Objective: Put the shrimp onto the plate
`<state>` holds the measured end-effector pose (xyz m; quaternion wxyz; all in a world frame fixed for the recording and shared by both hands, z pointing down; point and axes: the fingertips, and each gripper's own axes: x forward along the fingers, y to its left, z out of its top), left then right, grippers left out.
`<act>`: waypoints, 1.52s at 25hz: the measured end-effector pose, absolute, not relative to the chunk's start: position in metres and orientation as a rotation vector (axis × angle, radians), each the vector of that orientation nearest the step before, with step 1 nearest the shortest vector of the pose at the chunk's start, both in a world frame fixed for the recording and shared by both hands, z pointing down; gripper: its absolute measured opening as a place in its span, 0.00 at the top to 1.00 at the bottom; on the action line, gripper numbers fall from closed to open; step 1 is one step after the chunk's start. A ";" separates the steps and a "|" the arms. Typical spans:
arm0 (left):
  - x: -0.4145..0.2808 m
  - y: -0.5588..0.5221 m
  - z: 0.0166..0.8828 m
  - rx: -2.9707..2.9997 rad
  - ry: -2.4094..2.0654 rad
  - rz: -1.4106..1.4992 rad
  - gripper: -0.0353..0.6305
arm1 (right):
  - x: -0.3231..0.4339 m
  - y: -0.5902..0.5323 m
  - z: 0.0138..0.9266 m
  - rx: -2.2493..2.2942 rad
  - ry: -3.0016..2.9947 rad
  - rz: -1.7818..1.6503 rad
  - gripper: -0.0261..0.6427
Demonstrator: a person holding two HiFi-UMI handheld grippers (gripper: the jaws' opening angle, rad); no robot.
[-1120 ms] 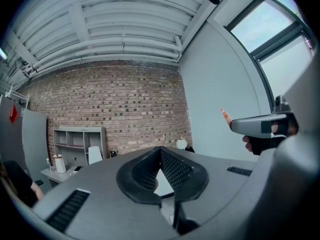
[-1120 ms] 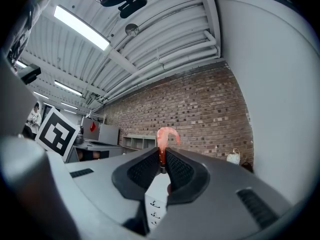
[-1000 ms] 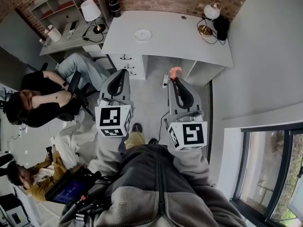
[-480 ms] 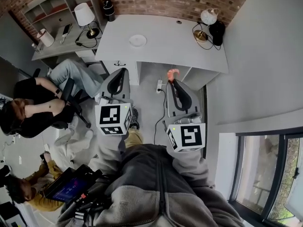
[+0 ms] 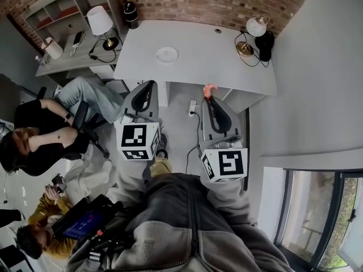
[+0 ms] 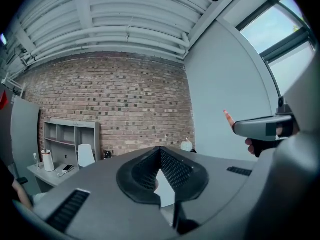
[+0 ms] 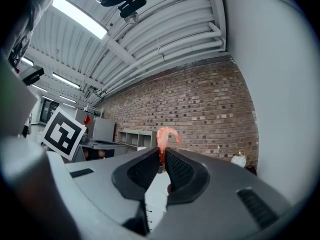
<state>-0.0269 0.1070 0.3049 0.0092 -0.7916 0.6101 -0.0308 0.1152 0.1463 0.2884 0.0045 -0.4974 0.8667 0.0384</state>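
Note:
A pink curled shrimp (image 5: 209, 89) (image 7: 163, 136) sticks up from the tips of my right gripper (image 5: 209, 97) (image 7: 162, 156), which is shut on it. In the head view it hangs in the air in front of the white desk (image 5: 221, 61). A small white plate (image 5: 167, 54) lies on that desk, to the left of the shrimp and farther off. My left gripper (image 5: 145, 90) (image 6: 160, 161) is held level beside the right one, jaws together with nothing between them. The right gripper and the shrimp's tip (image 6: 228, 117) show at the right of the left gripper view.
A gold lamp (image 5: 252, 32) and a black object (image 5: 264, 43) stand at the desk's right end. A side desk holds a white lamp (image 5: 102, 25) and a shelf unit. A seated person (image 5: 51, 135) is at the left. Drawers (image 5: 155, 89) and a power strip (image 5: 193, 107) sit under the desk.
The view has shifted a little toward the desk. Both grippers keep their places side by side, and the shrimp stays held in the right one.

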 end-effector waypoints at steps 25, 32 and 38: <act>-0.116 -0.079 0.368 -2.549 2.014 -0.245 0.94 | 0.048 -0.054 0.340 -1.624 2.786 -0.086 0.91; -0.137 -0.122 0.364 -2.579 1.982 -0.217 0.94 | 0.025 -0.088 0.332 -1.664 2.771 -0.052 0.91; -0.143 -0.154 0.365 -2.644 1.937 -0.193 0.94 | 0.022 -0.105 0.327 -1.768 2.739 -0.043 0.91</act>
